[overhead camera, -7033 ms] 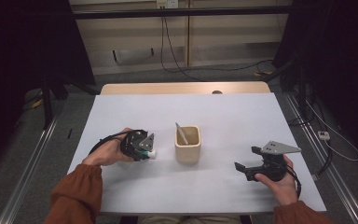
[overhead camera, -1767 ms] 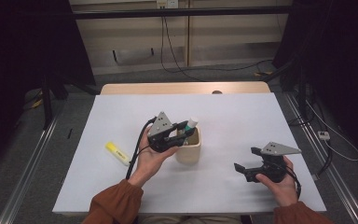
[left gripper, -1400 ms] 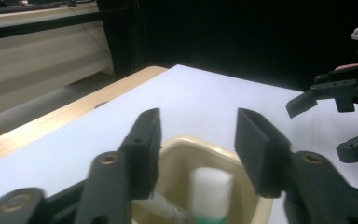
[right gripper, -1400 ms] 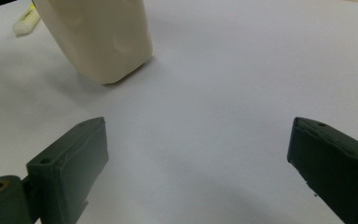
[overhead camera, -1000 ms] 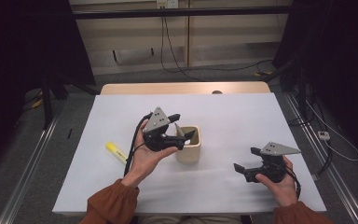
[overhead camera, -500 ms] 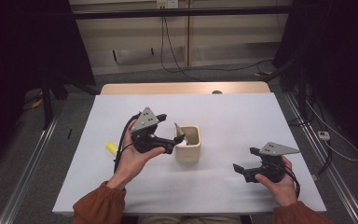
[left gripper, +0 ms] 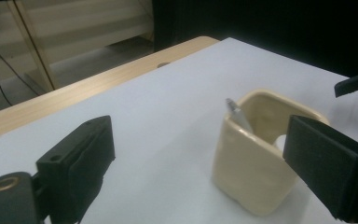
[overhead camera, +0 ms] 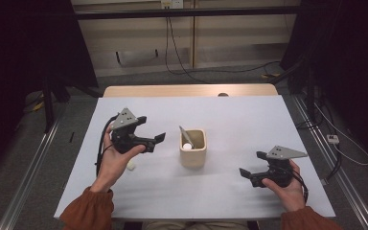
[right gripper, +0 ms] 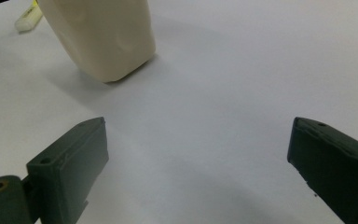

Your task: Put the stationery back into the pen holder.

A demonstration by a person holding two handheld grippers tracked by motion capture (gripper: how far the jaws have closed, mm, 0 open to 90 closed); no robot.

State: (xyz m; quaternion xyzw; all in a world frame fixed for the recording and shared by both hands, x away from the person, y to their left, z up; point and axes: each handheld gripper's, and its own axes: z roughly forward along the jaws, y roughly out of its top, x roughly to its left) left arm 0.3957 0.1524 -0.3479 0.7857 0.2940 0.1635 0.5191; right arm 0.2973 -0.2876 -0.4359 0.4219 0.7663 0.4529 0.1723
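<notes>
A cream square cup (overhead camera: 193, 152) stands mid-table, also in the left gripper view (left gripper: 251, 172) and the right gripper view (right gripper: 107, 37). A grey pen (overhead camera: 182, 134) (left gripper: 237, 116) leans in it beside a white-tipped item (overhead camera: 187, 146). My left gripper (overhead camera: 152, 128) (left gripper: 203, 140) hovers left of the cup. Its jaws have just been opening wide, then easing in slightly, with nothing between them. A yellow marker (overhead camera: 132, 166) (right gripper: 28, 16) lies on the table, partly hidden under the left hand. My right gripper (overhead camera: 252, 164) (right gripper: 200, 135) rests open and empty right of the cup.
The white table top (overhead camera: 230, 115) ends in a wooden strip (overhead camera: 187, 91) at the far edge. Cables (overhead camera: 177, 52) run over the floor behind it. Metal rails (overhead camera: 33, 158) flank both sides.
The left gripper held an item over the cup and has drawn back leftwards with jaws wide; a white-tipped item now sits in the cup. The right gripper has stayed put.
</notes>
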